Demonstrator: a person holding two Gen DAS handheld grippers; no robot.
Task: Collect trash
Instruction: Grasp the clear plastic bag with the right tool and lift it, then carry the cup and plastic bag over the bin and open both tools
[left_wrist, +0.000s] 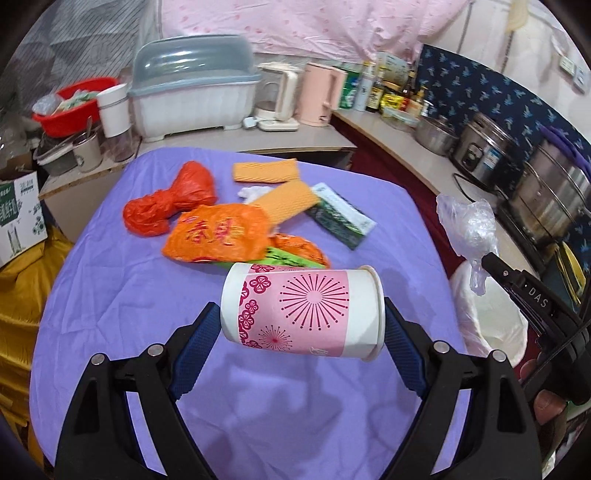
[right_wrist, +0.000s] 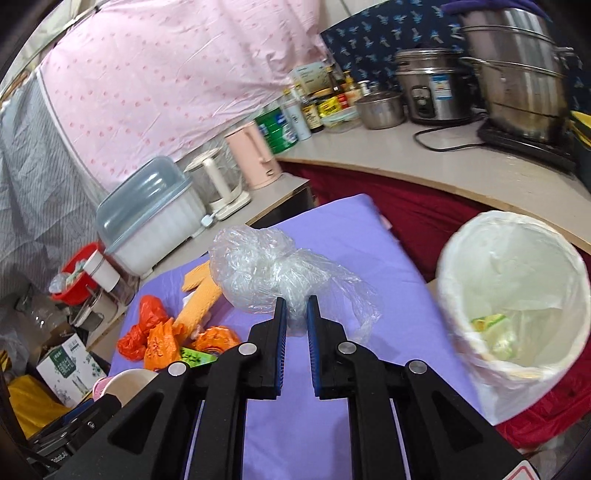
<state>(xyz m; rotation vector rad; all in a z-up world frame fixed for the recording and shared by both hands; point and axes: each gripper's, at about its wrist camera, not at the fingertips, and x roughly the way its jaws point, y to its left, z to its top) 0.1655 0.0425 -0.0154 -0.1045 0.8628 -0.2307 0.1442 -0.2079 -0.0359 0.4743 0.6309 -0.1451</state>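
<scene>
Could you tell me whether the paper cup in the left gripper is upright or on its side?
On its side: the paper cup lies horizontally between the left gripper's pads, base left and rim right, above the purple cloth.

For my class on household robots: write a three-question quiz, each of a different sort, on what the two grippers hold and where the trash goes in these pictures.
1. True or false: the left gripper holds the paper cup lying sideways between its fingers.
2. Multiple choice: what is the right gripper shut on? A) a red basin B) a clear plastic bag C) a metal pot
3. Fill in: the white-lined trash bin lies to the ____ of the right gripper in the right wrist view.

Key
1. True.
2. B.
3. Right; some green and yellow scraps already lie in it, while the orange bags are still on the purple cloth.
</scene>
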